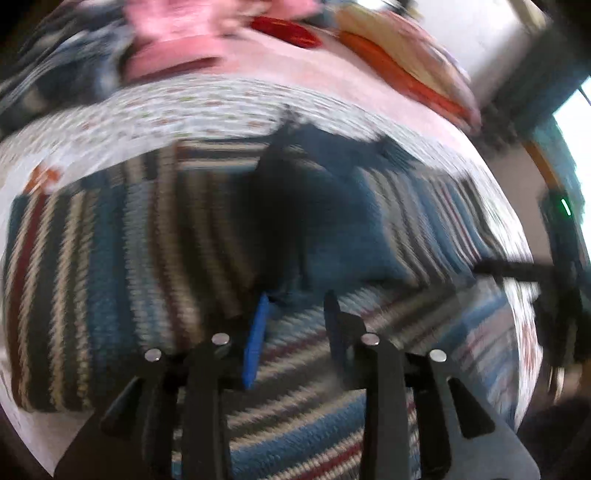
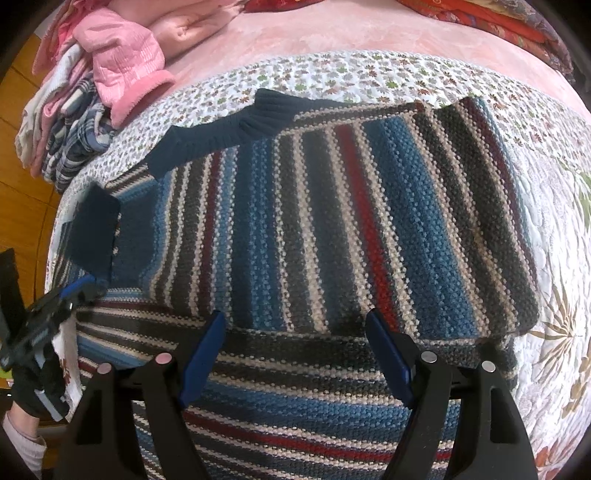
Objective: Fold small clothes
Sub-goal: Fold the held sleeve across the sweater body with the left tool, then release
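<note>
The right gripper [image 2: 295, 325] is held with its blue-padded fingers [image 2: 201, 354] spread wide apart, nothing between them; both tips hover just over the striped sweater [image 2: 351, 221], at the line where a folded-over sleeve crosses the body. The sweater — knitted in blue, grey, cream and red stripes — is laid flat, and its dark blue ribbed collar [image 2: 229, 133] is seen at the far left edge. A dark blue cuff [image 2: 94, 230] is seen raised at the left, just beyond the tips of the left gripper [image 2: 79, 286], though it cannot be told from this view whether it is gripped.

In the heavily blurred left wrist view, the left gripper [image 1: 295, 299] is shown with its fingers [image 1: 255, 343] parted by a modest gap above the same sweater [image 1: 110, 240]; dark blue fabric [image 1: 314, 206] is seen just ahead of the tips, but contact cannot be made out.

The sweater is spread on a white quilt with a small floral print [image 2: 332, 74], beneath which a pink blanket [image 2: 332, 26] is visible. A pile of clothes [image 2: 92, 92] — pink and plaid pieces — is stacked at the far left corner, well apart from the fingers. Red and orange bedding [image 2: 480, 18] is seen at the far right. A wooden floor [image 2: 22, 177] is visible to the left.
</note>
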`<state>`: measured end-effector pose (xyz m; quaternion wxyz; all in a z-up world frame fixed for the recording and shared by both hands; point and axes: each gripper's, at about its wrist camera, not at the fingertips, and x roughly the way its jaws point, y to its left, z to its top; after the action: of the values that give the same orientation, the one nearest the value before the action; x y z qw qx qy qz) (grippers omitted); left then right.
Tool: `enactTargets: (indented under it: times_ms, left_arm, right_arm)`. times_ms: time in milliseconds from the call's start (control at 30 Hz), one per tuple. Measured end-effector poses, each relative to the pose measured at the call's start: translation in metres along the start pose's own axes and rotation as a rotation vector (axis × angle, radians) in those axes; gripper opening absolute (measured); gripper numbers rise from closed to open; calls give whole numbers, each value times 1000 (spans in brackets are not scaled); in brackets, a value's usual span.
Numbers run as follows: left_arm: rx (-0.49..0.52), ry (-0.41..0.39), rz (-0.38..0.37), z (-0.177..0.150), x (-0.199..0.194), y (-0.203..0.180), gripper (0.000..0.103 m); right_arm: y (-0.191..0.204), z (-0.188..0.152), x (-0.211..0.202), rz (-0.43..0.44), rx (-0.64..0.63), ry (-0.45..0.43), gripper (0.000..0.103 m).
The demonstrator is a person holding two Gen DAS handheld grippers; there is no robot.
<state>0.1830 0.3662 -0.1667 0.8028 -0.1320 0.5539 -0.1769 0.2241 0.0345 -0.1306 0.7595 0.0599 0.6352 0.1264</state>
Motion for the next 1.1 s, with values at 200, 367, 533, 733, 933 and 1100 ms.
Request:
enactTargets:
  times_ms: [200,367,533,733,933,1100]
  left_arm:
    - [12,-67,21,10,-30,12,32]
    - [-120,-138,144,16,-65,67,36]
    - [-200,-133,277,2,-77,111,36]
    - [-231,-17,325,-16,-46,131,36]
    - [-374,-116,258,-12,-67,150,37]
    - [-428,-202,294,-10,-92,164,41]
  right_arm:
    - [6,0,-2,14,-12,1,78]
    - [27,3,-10,113,-24,-6,78]
    - [64,13,-18,211,-66,-20,78]
    - [110,28,12,253,-85,0,78]
    - [147,33,51,216,-125,45,74]
    - [162,39,67,196,-147,54,65]
